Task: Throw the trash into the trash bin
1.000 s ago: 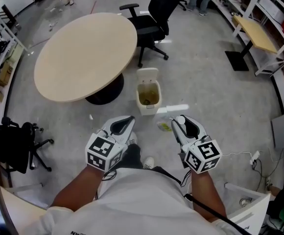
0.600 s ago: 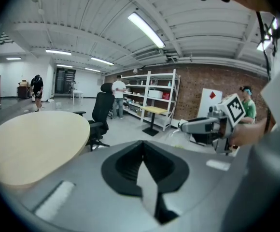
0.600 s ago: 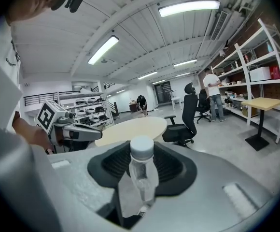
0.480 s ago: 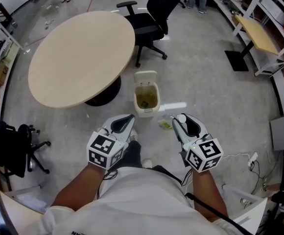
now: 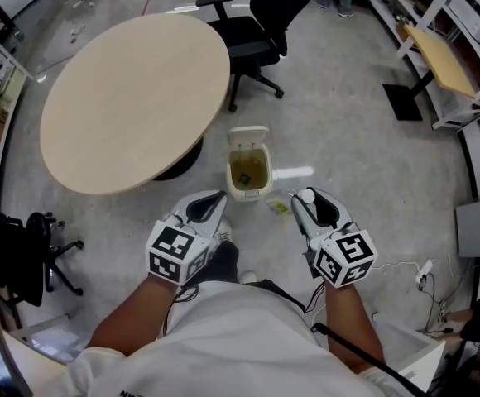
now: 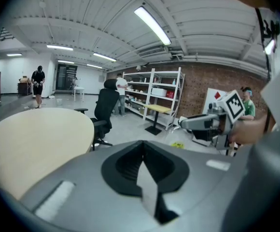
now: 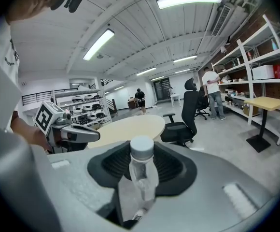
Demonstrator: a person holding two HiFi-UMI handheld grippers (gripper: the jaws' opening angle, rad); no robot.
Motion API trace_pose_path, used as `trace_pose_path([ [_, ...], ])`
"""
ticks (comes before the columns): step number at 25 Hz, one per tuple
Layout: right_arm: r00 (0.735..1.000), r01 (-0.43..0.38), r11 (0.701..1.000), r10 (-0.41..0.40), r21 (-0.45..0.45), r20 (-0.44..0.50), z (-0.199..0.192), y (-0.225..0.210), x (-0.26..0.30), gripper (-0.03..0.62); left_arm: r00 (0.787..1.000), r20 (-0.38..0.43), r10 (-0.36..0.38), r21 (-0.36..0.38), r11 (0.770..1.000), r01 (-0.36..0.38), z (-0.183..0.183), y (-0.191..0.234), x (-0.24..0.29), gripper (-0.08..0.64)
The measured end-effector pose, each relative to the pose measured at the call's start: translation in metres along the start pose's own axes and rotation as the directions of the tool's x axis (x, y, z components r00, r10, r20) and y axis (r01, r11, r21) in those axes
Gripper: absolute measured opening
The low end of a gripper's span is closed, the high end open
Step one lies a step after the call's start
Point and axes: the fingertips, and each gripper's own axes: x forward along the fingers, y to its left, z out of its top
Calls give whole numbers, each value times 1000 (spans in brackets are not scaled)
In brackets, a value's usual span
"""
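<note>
The small white trash bin stands on the floor with its lid up and some rubbish inside, just ahead of both grippers. My right gripper is shut on a clear plastic bottle with a white cap, held upright between the jaws to the bin's lower right. My left gripper is shut and holds nothing, at the bin's lower left.
A round beige table is at the upper left, with a black office chair behind the bin. A yellow-green scrap lies on the floor by the bin. A second chair is at left; cables lie at right.
The view has shifted forward: the bin now lies a little nearer both grippers and the table has slid left. The bottle stays in the right gripper.
</note>
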Motion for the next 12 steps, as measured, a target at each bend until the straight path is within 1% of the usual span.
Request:
trace_pose_path([
  [5,1000,20,1000,-20,-8,-17,11,-13,26,146,1000,4,-7,-3,1000,7,11,25,13,8],
  [9,997,51,998,-52,-26,-52,11,-27,50,146,1000,8,10,-11,1000,-9,20,56,23,8],
  [12,995,65,997,-68,-35,-76,12,-34,67,146,1000,17,4,-11,1000,-4,25,72,29,8],
])
